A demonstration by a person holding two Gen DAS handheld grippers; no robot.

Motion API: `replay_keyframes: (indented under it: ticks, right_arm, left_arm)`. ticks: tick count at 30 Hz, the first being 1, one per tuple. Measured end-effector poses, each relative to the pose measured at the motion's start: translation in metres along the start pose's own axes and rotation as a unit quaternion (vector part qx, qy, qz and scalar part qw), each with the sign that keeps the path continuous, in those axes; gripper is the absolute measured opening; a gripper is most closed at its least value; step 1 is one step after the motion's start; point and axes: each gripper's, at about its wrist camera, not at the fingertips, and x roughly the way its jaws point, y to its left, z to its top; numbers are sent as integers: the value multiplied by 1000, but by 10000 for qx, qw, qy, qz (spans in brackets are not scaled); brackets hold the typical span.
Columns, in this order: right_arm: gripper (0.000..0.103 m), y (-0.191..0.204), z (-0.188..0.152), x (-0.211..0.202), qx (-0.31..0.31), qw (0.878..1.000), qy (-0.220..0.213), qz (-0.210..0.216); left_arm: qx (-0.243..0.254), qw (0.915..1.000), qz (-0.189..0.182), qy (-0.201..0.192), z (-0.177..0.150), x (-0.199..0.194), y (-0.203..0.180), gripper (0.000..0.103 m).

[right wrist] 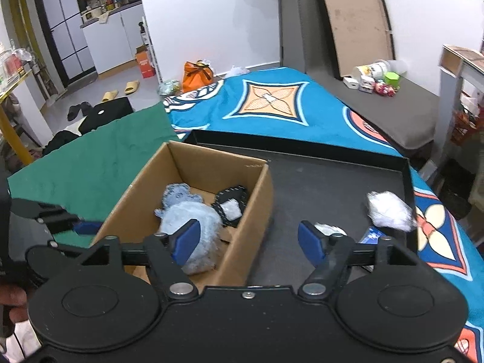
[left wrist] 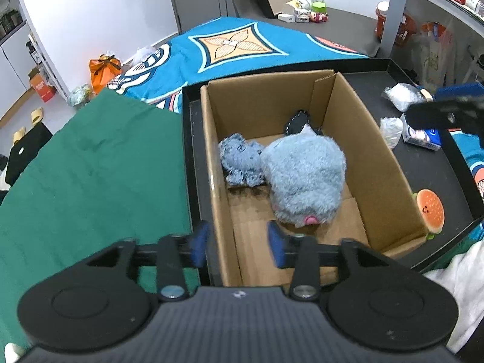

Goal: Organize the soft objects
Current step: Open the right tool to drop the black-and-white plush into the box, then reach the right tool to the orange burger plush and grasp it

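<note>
A cardboard box [left wrist: 378,157] stands in a black tray [right wrist: 332,187]. Inside it lie a big fluffy blue plush [left wrist: 305,175], a smaller blue plush [left wrist: 240,158] and a dark stitched piece [left wrist: 298,121]. My left gripper [left wrist: 239,236] hangs open over the box's near left wall with nothing between its blue pads. My right gripper [right wrist: 249,240] is open and empty above the box's right wall [right wrist: 257,199], the fluffy plush [right wrist: 193,220] just beyond its left pad. A burger plush [left wrist: 429,208] lies on the tray outside the box's right side.
White plastic bundles [right wrist: 388,211] [left wrist: 391,130] and a tissue pack [left wrist: 422,137] lie on the tray's right part. The tray rests on a bed with a green cloth [left wrist: 90,166] on the left and a blue patterned blanket [right wrist: 272,103] behind. Floor clutter lies farther off.
</note>
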Motion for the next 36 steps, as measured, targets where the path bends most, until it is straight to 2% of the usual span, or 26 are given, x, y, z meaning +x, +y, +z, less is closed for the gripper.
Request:
replay_keyframes:
  ticks: [2, 5, 11, 16, 21, 27, 36]
  right_arm:
    - [74, -7, -5, -1, 77, 10000, 35, -48]
    - [75, -19, -12, -2, 176, 9997, 111, -98]
    - [86, -36, -26, -4, 391, 9988, 201, -228]
    - [98, -50, -37, -8, 570, 9975, 261, -325]
    - [101, -65, -49, -15, 791, 9959, 245, -373]
    - [103, -76, -64, -17, 991, 9938, 339, -379]
    - [103, -79, -85, -13, 1134, 9917, 535, -278]
  left_arm:
    - [-7, 10000, 39, -22, 2, -1, -2, 61]
    - [-46, 10000, 27, -49, 5, -1, -3, 66]
    - [-25, 10000, 96, -4, 9, 1, -7, 76]
    - [-38, 9999, 98, 23, 8, 2, -8, 88]
    - [-2, 10000, 71, 67, 10, 4, -15, 102]
    - [63, 9997, 215, 113, 11, 5, -21, 103]
    - [111, 9993, 356, -33, 14, 1, -25, 103]
